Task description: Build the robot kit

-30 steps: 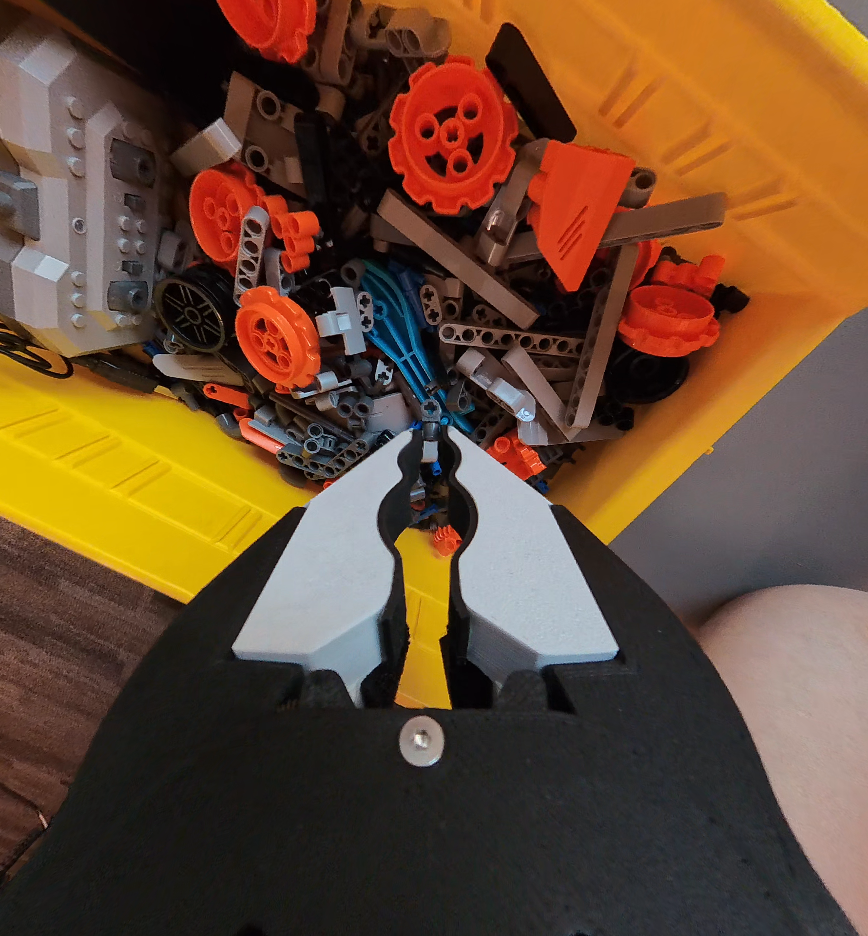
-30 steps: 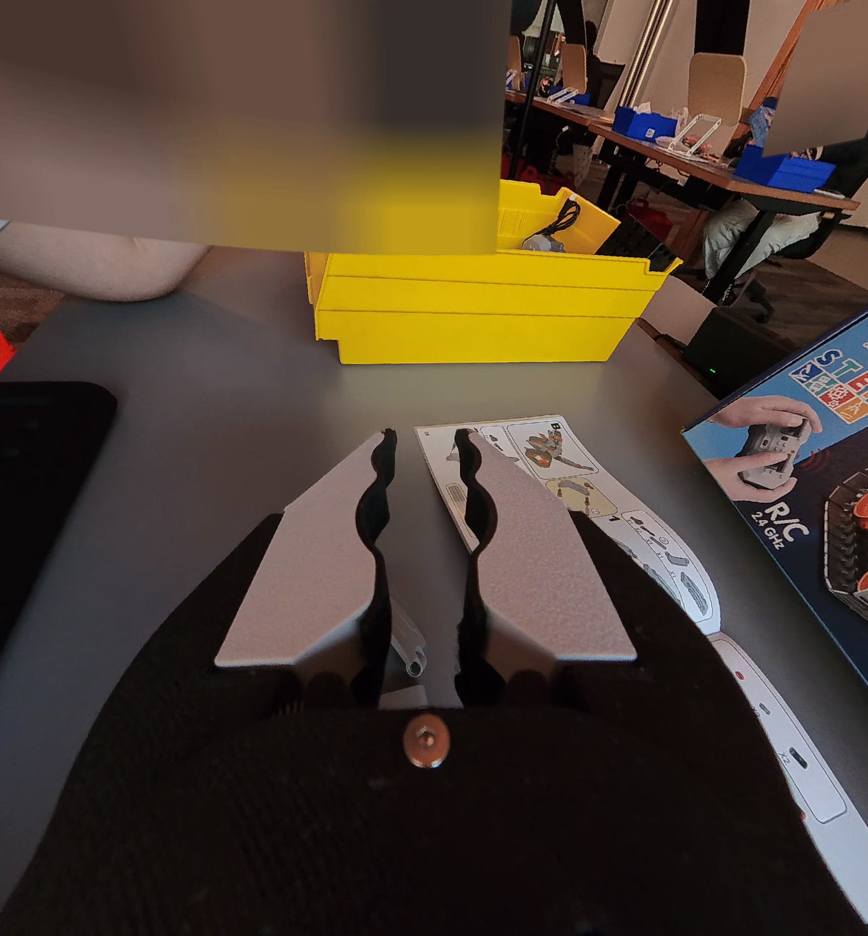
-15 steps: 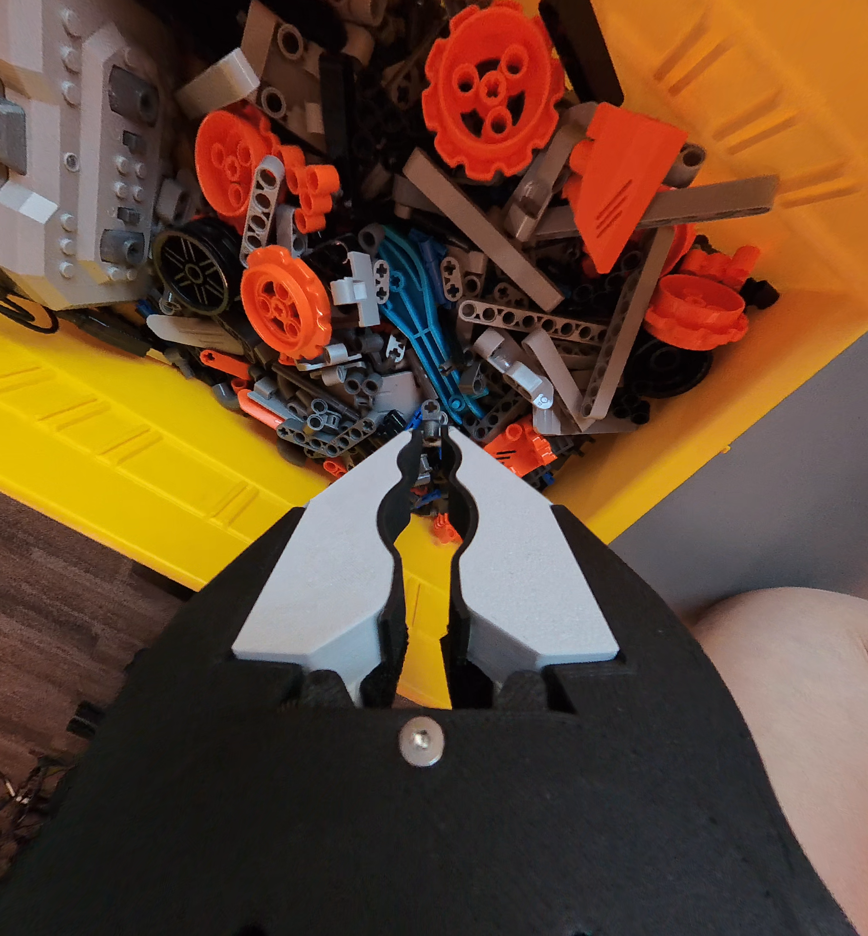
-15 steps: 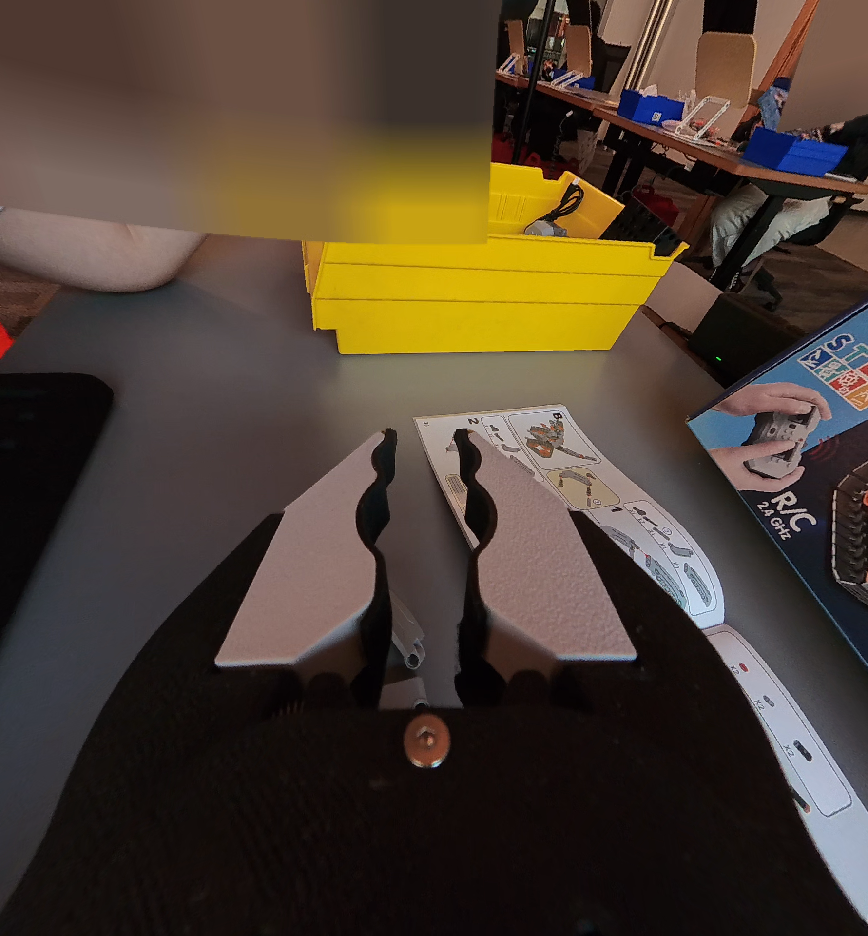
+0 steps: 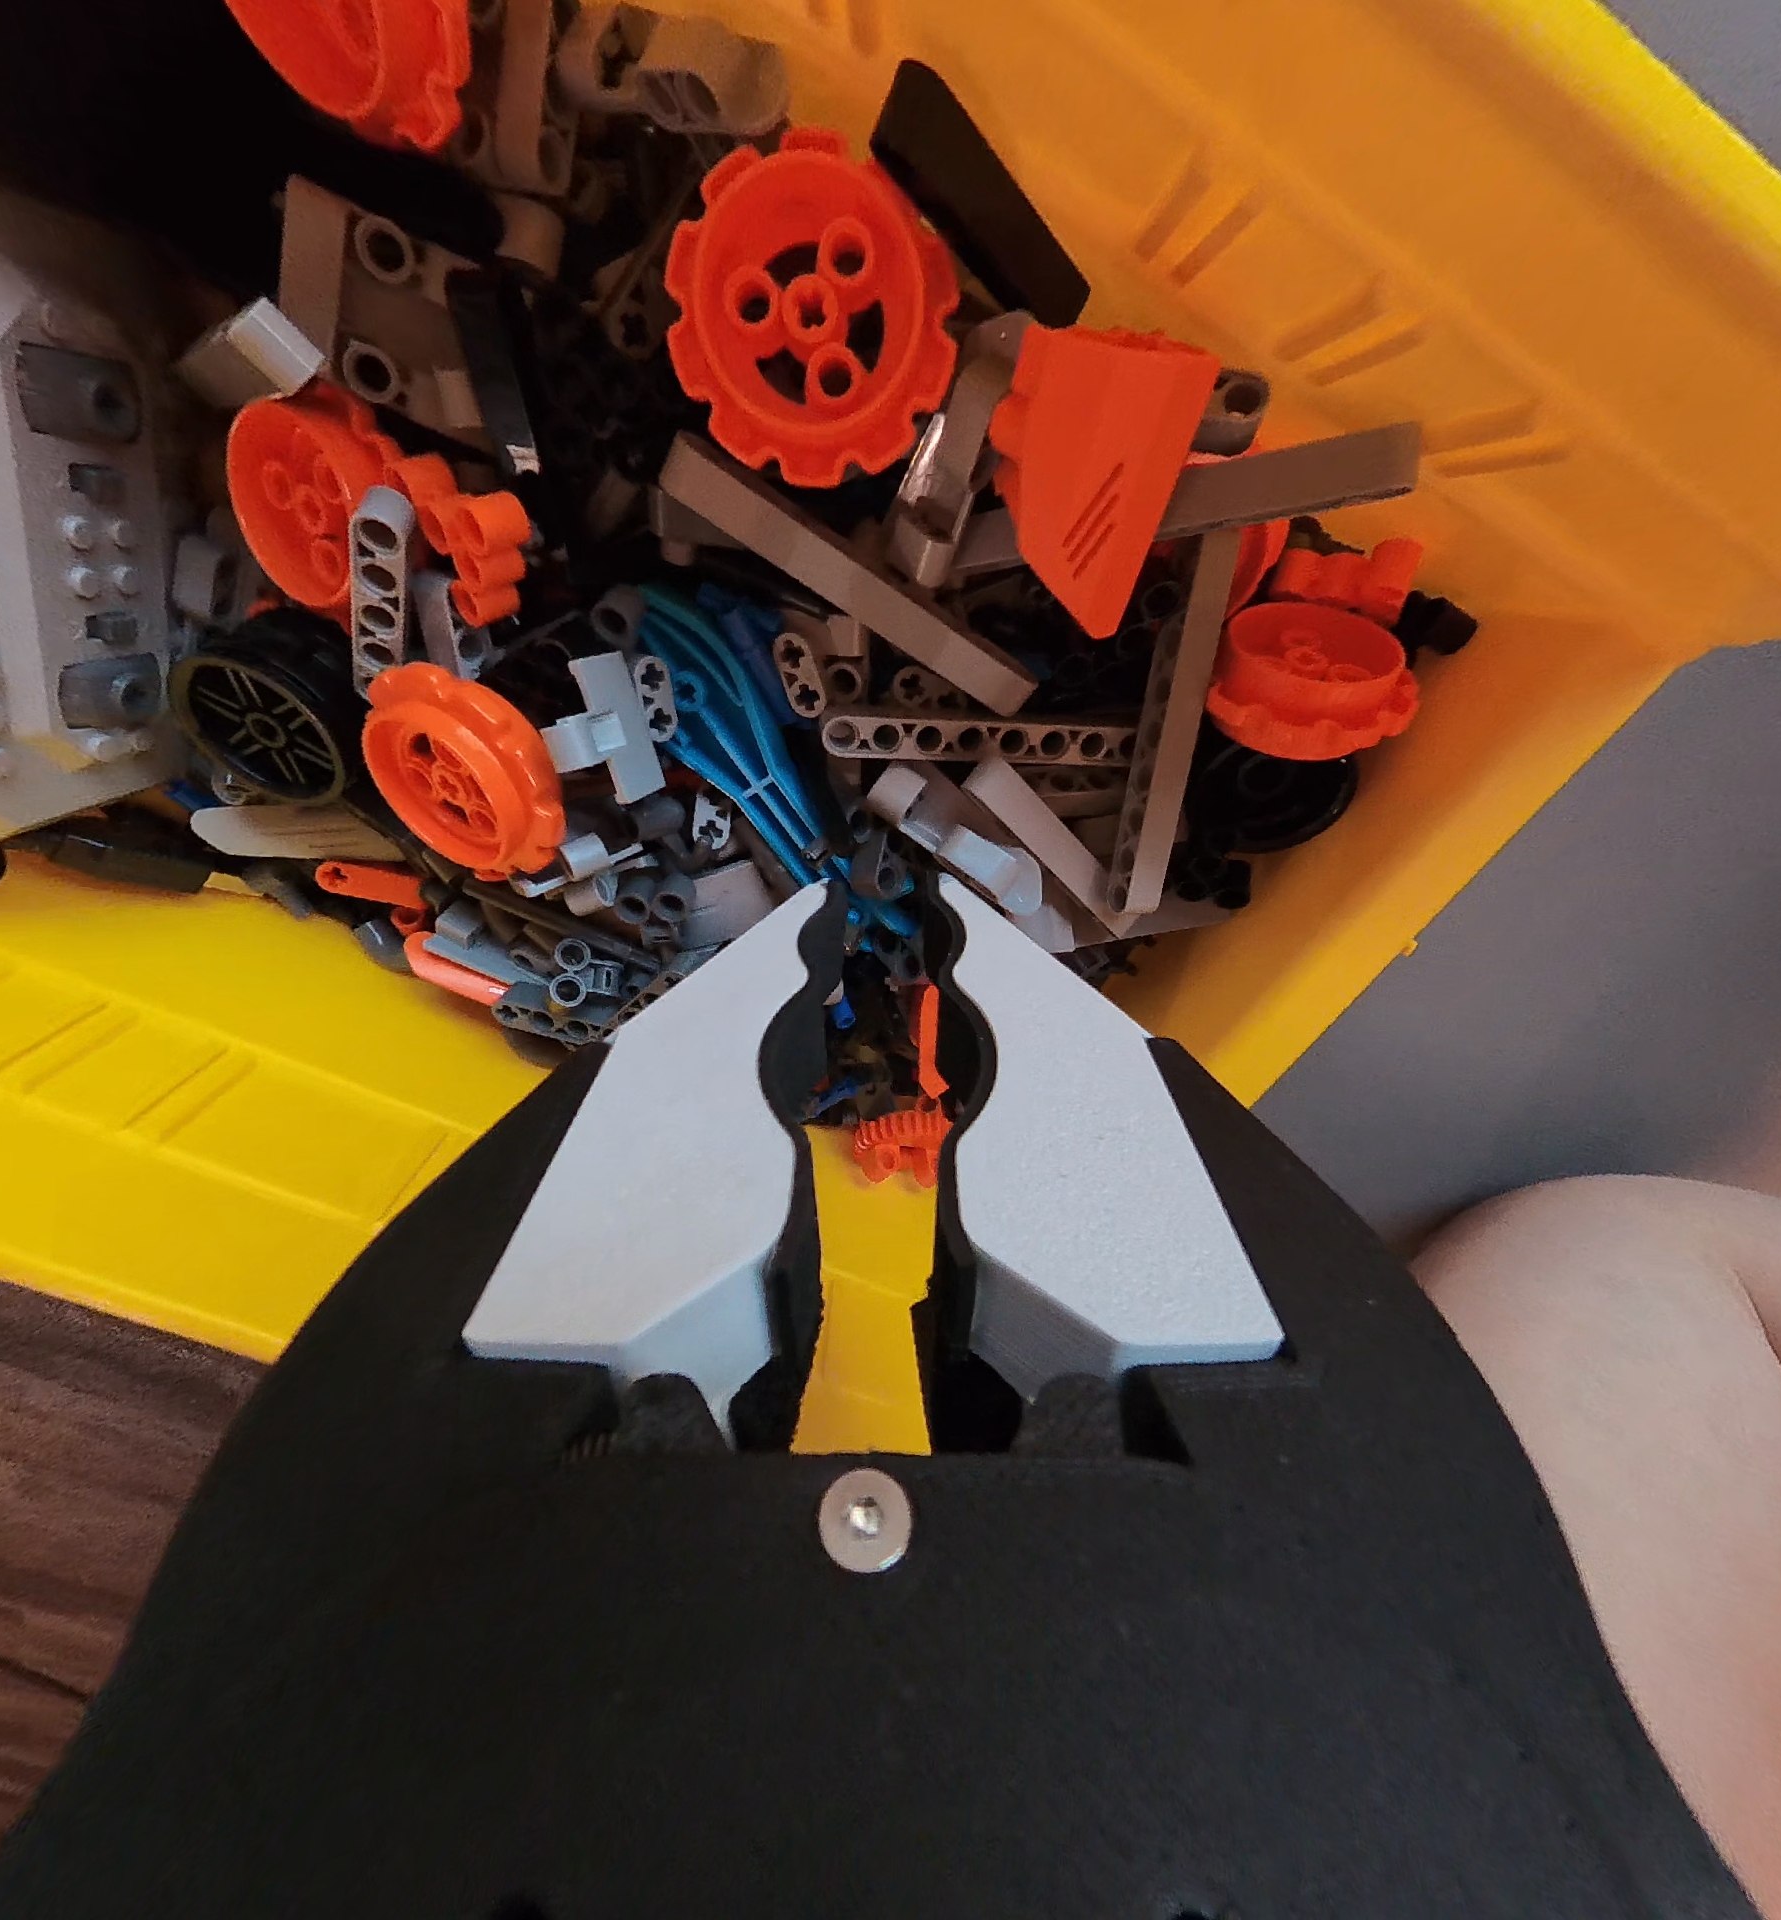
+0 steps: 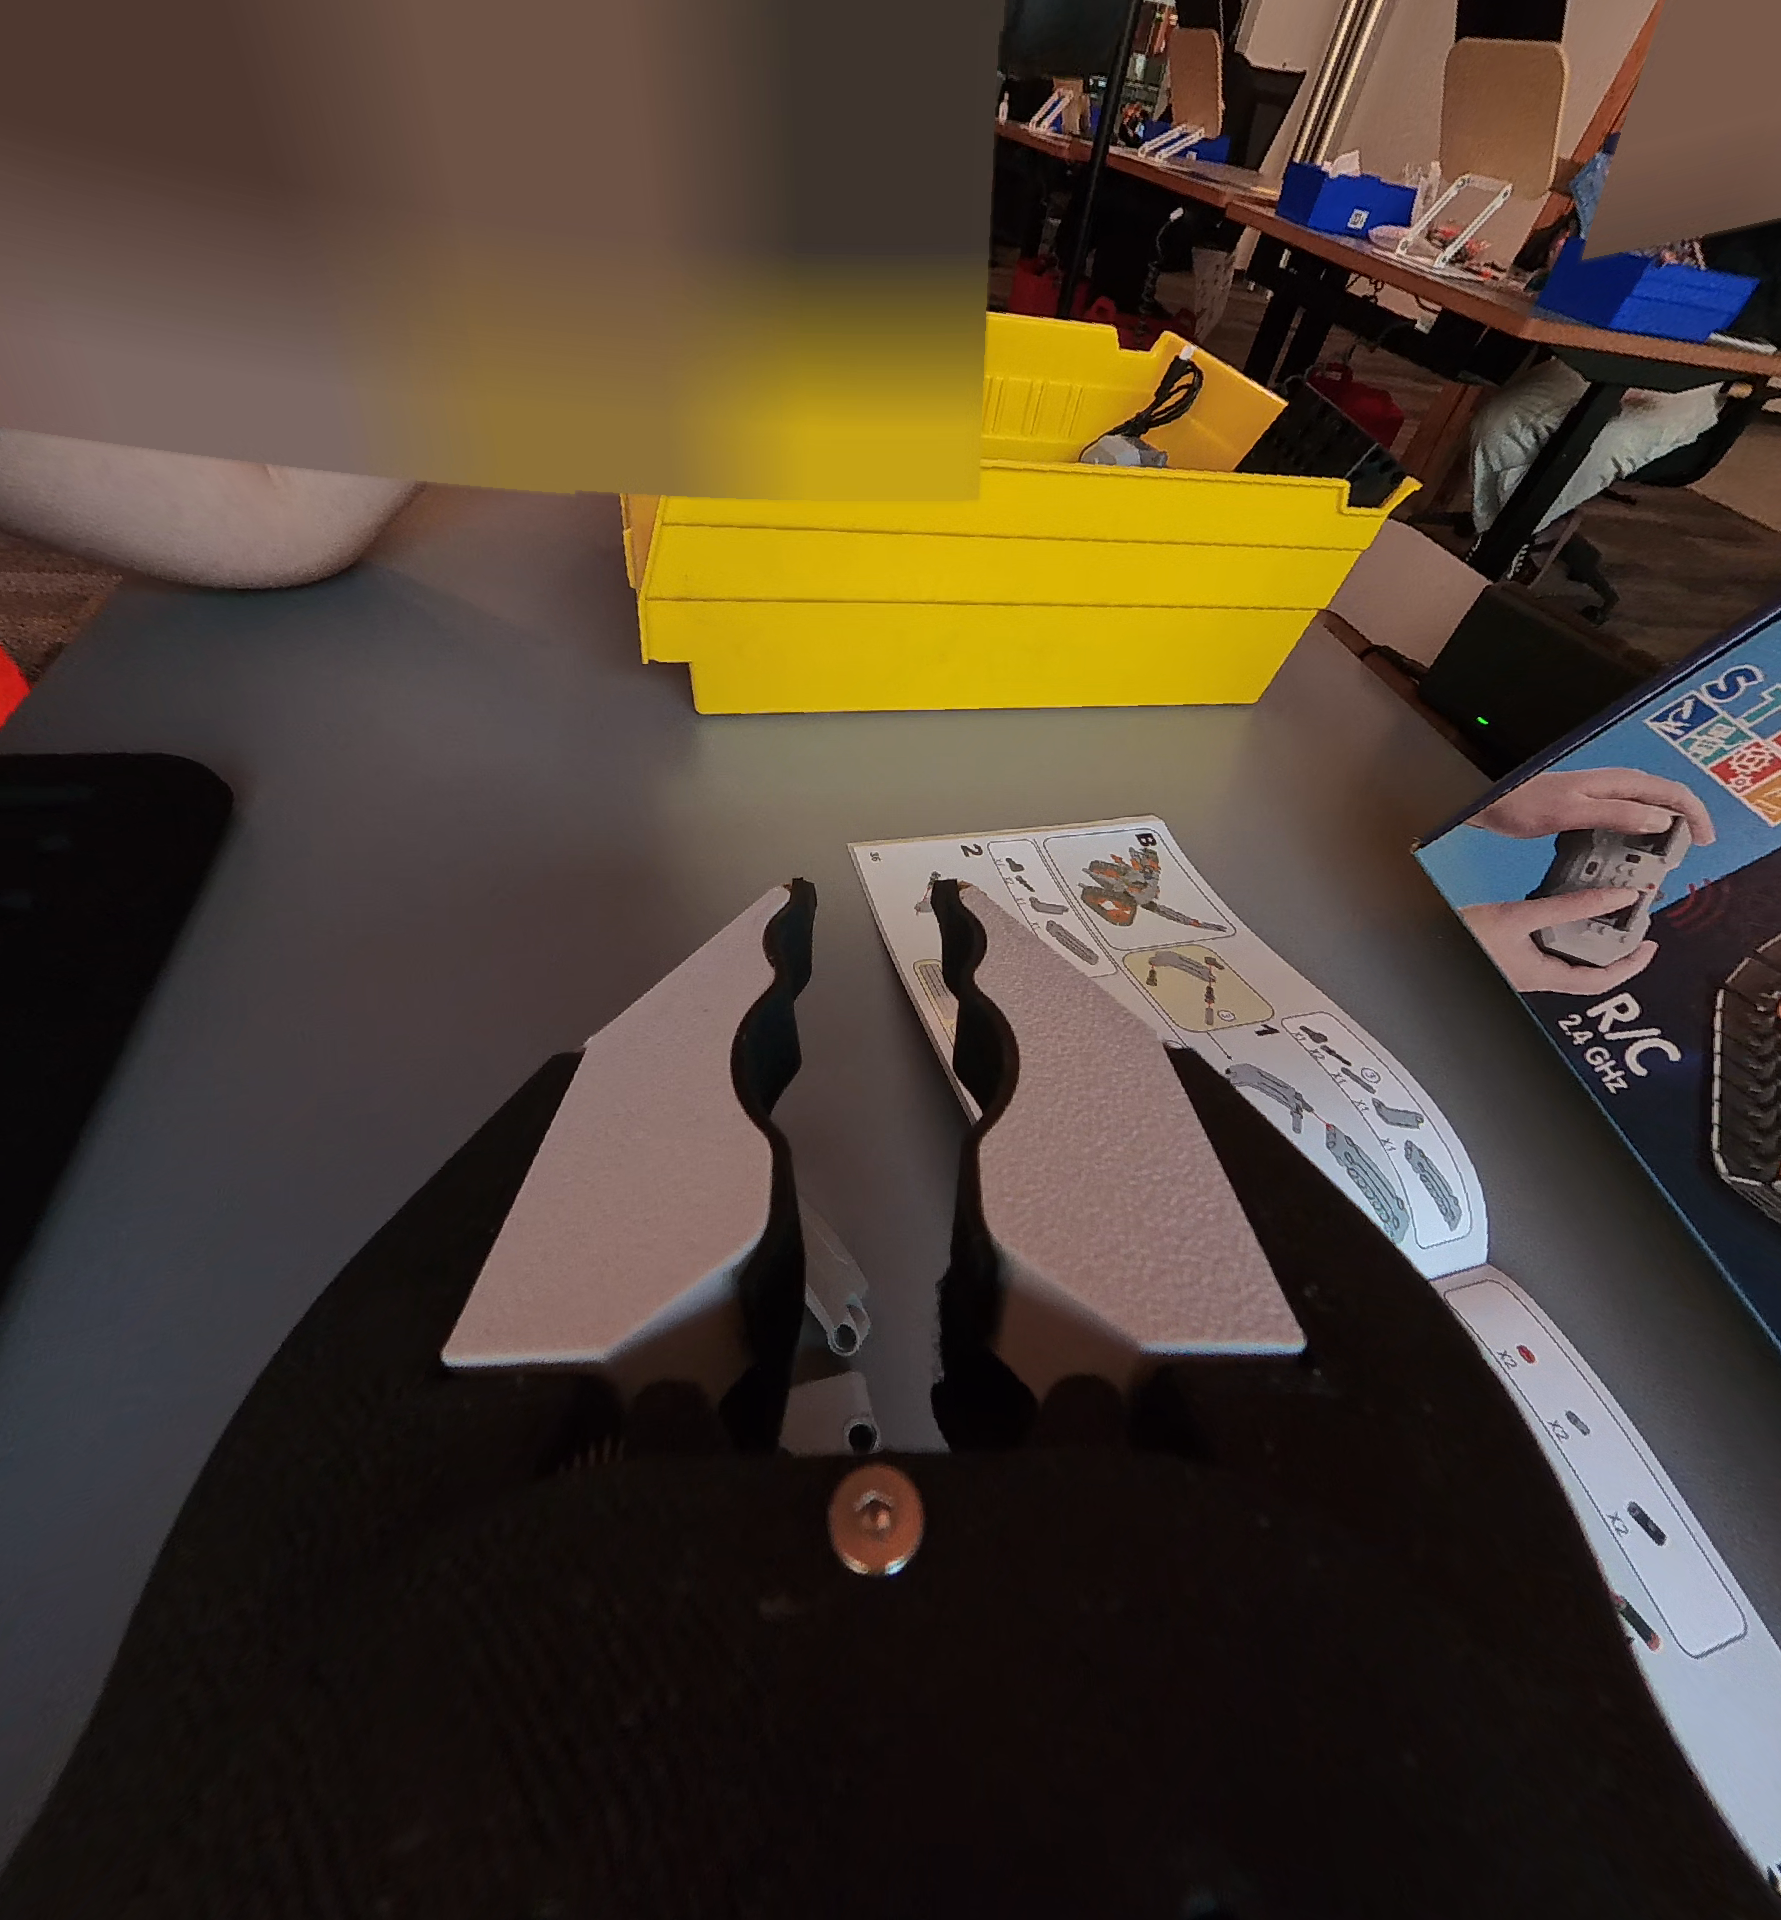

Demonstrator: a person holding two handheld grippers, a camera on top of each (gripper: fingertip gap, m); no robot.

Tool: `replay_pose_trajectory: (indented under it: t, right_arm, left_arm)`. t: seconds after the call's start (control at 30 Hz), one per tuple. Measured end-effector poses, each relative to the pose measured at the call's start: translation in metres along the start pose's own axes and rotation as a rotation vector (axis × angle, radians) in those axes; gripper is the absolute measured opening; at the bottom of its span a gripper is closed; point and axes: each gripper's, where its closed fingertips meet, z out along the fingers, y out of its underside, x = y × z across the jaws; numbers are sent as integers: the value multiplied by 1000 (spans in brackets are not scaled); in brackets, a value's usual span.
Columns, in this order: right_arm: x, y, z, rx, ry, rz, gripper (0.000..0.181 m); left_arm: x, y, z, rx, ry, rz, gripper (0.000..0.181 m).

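Note:
My left gripper (image 5: 886, 888) is open, its tips just above a pile of building parts in a yellow bin (image 5: 1385, 260). A small dark grey connector (image 5: 878, 871) lies just past the tips on a blue curved part (image 5: 730, 727), and neither pad presses on it. A small orange gear (image 5: 901, 1148) lies on the bin floor below the fingers. My right gripper (image 6: 871, 889) is open and empty, low over a grey table (image 6: 450, 831), with its right fingertip over the edge of an instruction sheet (image 6: 1177, 987).
Orange wheels (image 5: 813, 307), grey beams (image 5: 979, 738) and a grey studded block (image 5: 24, 582) fill the bin. Two small light grey parts (image 6: 834, 1314) lie under my right fingers. A blue product box (image 6: 1696, 935) stands at the right and a black pad (image 6: 34, 987) at the left. The bin (image 6: 969, 623) stands ahead. A person's arm (image 5: 1644, 1558) is at the right. One gripper's finger ends stand about 30 cm off the other's. My right tips are about 35 cm from the small orange gear (image 5: 901, 1148), my left tips only 10 cm.
My left jaws have opened. The small grey piece pinched at the tips before is no longer gripped and lies on the pile. My right gripper has hardly moved.

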Motion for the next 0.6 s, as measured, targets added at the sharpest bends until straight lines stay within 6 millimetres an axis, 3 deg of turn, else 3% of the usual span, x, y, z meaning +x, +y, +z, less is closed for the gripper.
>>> replay_pose_trajectory:
  t: [0.33, 0.6]
  right_arm:
    - [1, 2, -1, -7, -1, 0, 23]
    - [0, 3, 0, -13, -5, 0, 23]
  left_arm:
    - [-1, 4, 8, -32, 25, 2, 7]
    - [-7, 8, -7, 56, -7, -5, 0]
